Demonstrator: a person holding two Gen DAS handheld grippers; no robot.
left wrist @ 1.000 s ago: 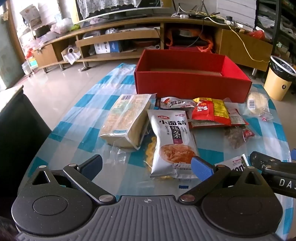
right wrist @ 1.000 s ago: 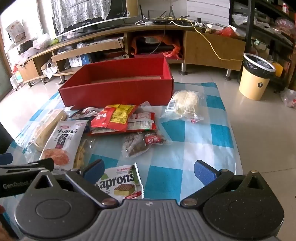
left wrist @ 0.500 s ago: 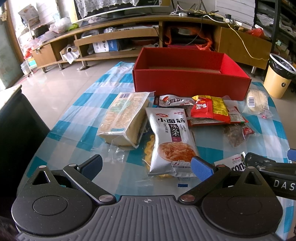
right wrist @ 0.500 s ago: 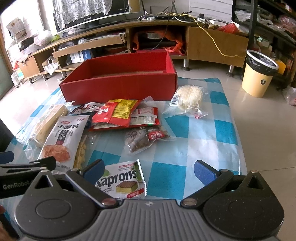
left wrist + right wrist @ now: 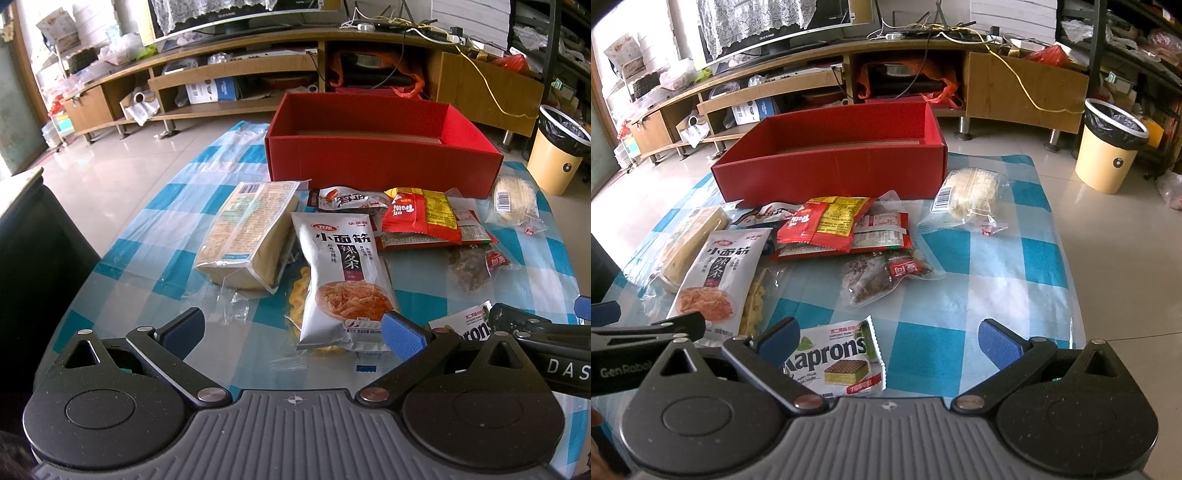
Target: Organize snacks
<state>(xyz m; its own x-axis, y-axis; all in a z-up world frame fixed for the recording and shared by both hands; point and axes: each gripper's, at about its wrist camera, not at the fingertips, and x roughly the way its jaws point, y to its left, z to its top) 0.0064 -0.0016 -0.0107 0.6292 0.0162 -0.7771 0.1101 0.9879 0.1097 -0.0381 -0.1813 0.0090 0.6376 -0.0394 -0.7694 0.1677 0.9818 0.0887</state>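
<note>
An empty red box stands at the table's far side. In front of it lie several snack packs: a pale cracker pack, a silver spicy-strip bag, a red-and-yellow packet, a dark clear-wrapped snack, a white pastry bag and a Kaprons wafer pack. My left gripper is open just short of the silver bag. Open too, my right gripper hangs over the wafer pack.
The table wears a blue-and-white checked cloth. Behind it stands a long wooden TV cabinet. A yellow waste bin sits on the floor at the right. A dark seat borders the table's left edge.
Both views have drawn back and up a little, so the snacks and the red box sit slightly farther off. Neither gripper has shut or taken anything.
</note>
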